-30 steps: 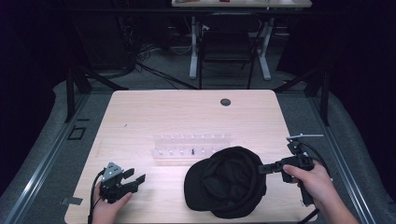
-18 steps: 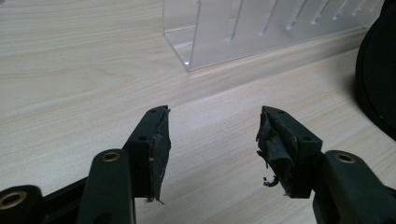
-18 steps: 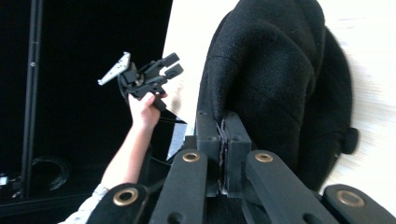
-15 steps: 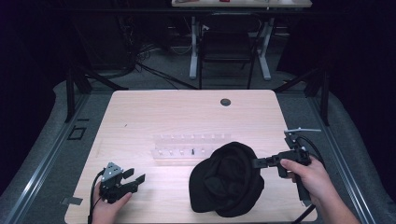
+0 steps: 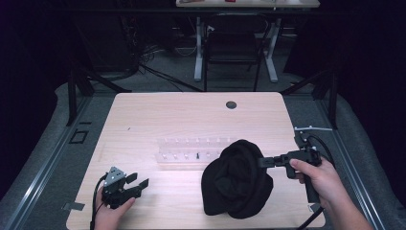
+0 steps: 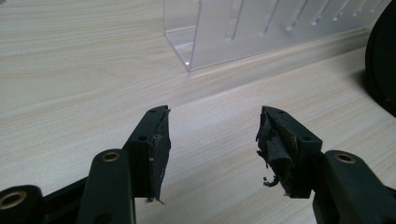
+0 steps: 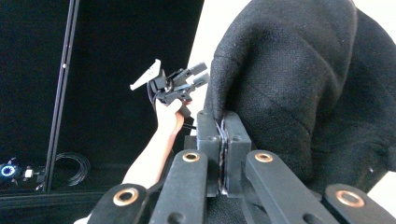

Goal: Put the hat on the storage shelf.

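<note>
Right gripper (image 5: 264,161) clamped tight on a fold of the black fabric hat (image 5: 238,179), jaws pressed together with only cloth edge between them, as seen close up in the right gripper view (image 7: 224,122). Hat (image 7: 299,88) hung bunched and partly lifted off the desk (image 5: 191,120), near the front edge toward the right front corner, lower part apparently resting on the wood. Left gripper (image 5: 136,182) rested near the left front corner, jaws spread wide apart and holding nothing; worn pads (image 6: 161,149) visible in the left gripper view, bare wood between them (image 6: 212,144). Clear plastic rack (image 5: 191,152) stood mid-desk, just behind the hat and touching or nearly touching it at its right end; exact contact could not be told. Left gripper well apart from the hat.
</note>
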The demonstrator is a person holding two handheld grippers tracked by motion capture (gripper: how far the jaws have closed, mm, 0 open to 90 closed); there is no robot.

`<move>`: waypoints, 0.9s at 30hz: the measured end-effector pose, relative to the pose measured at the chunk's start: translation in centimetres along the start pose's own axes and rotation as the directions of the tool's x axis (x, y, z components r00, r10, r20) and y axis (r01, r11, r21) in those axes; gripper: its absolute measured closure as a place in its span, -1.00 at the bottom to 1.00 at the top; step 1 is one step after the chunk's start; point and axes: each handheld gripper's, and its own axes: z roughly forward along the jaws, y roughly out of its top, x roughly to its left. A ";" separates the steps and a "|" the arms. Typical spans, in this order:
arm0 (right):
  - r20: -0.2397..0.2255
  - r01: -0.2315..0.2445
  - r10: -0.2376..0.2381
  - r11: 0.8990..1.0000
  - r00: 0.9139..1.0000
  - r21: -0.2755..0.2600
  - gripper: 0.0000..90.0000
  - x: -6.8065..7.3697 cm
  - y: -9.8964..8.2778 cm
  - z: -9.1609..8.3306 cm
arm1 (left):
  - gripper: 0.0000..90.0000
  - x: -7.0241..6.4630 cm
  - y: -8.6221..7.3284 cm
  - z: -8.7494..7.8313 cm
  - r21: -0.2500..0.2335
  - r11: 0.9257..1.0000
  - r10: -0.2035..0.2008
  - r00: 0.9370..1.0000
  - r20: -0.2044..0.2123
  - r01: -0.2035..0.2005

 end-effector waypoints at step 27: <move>-0.012 0.031 -0.032 0.997 0.999 -0.066 0.97 2.7 1.1 -2.2 | -0.03 0.0 0.0 0.0 -0.002 1.000 0.001 1.000 -0.002 -0.001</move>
